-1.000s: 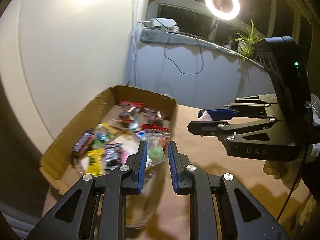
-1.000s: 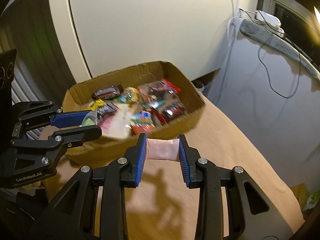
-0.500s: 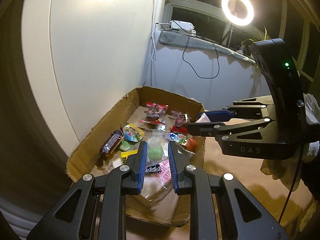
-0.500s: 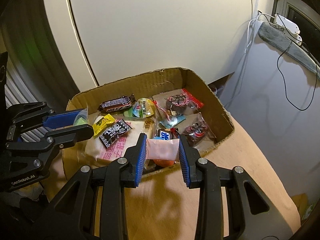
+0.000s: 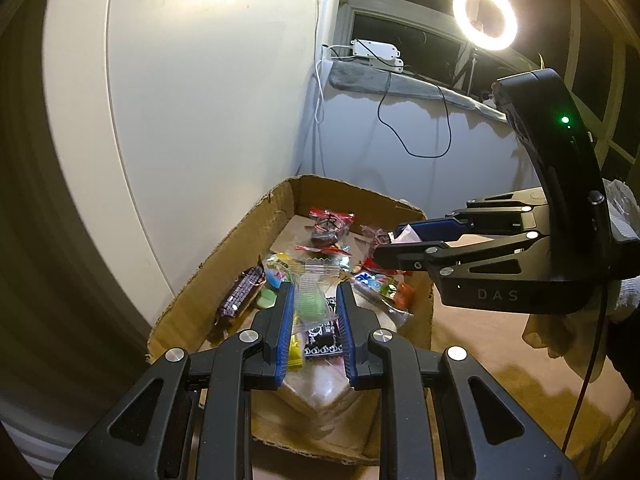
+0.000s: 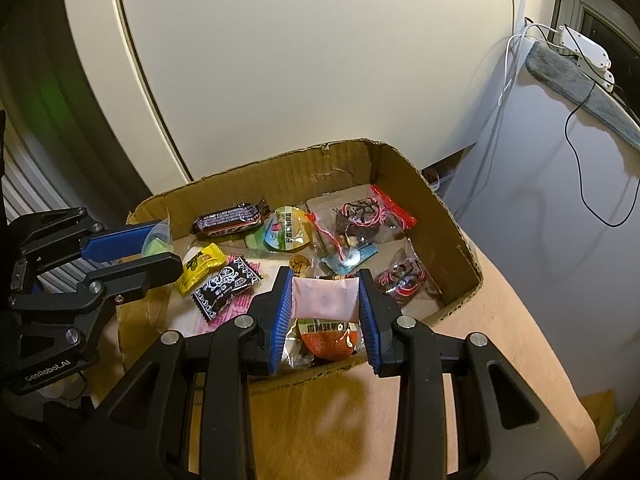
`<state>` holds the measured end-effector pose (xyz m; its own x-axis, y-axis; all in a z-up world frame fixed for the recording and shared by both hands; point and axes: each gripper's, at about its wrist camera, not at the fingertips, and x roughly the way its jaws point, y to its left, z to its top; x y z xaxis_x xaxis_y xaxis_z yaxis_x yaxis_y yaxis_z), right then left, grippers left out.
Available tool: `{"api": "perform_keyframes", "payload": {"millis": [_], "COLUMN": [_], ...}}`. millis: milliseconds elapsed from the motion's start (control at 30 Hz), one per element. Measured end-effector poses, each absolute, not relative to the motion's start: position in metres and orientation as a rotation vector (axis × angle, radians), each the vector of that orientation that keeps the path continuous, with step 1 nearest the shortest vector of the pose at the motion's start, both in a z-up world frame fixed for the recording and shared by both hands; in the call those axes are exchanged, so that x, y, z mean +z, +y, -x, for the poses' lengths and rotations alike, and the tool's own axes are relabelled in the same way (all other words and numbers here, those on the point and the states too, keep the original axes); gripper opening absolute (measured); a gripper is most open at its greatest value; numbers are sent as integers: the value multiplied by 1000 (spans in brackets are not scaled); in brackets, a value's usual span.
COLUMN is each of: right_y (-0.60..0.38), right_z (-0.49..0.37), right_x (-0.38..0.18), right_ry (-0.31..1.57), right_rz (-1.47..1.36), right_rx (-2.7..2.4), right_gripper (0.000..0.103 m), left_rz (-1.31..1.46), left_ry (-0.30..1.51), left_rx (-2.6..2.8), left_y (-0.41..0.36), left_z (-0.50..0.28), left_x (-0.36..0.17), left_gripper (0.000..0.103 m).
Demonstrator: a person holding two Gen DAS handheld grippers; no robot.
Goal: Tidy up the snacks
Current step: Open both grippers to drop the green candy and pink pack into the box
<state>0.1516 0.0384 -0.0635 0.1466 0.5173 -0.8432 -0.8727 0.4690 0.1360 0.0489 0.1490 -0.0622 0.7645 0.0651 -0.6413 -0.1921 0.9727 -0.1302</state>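
Note:
An open cardboard box (image 5: 248,240) (image 6: 400,164) holds several wrapped snacks. My left gripper (image 5: 314,306) is shut on a clear packet with a green sweet (image 5: 310,304) and holds it over the box's near end; it also shows in the right wrist view (image 6: 156,244). My right gripper (image 6: 325,296) is shut on a pale pink packet (image 6: 325,298) above the box's near edge; it shows in the left wrist view (image 5: 404,240). In the box lie a dark chocolate bar (image 6: 228,220), a yellow sweet (image 6: 200,260) and a black patterned packet (image 6: 224,280).
The box sits on a tan tabletop (image 6: 500,340) against a white curved wall (image 6: 280,60). A grey windowsill (image 5: 400,84) with a white power strip (image 5: 374,50) and a black cable (image 5: 416,132) lies behind. A ring light (image 5: 484,16) glows at the upper right.
Both grippers have moved forward with their packets and now hang over the box, which looms larger and nearer in both views. Neither grip has changed.

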Motion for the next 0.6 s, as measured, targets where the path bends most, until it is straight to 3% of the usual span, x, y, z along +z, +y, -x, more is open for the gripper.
{"api": "perform_keyframes", "payload": {"millis": [367,467,600], "right_y": [47,48,48], "right_z": [-155,-155,-155], "right_x": [-69,-70,-70], "right_ry": [996,994,993], "right_rz": [440,447,448], "right_rx": [1058,1056,1052], "right_gripper": [35,40,49], "left_rz": [197,196,194], "left_ry": [691,695,699], "left_rx": [149,152,156], "left_y": [151,152,152], "left_z": [-52,-53,-54], "left_x": [-64,-64,-64], "left_gripper": [21,21,29]}}
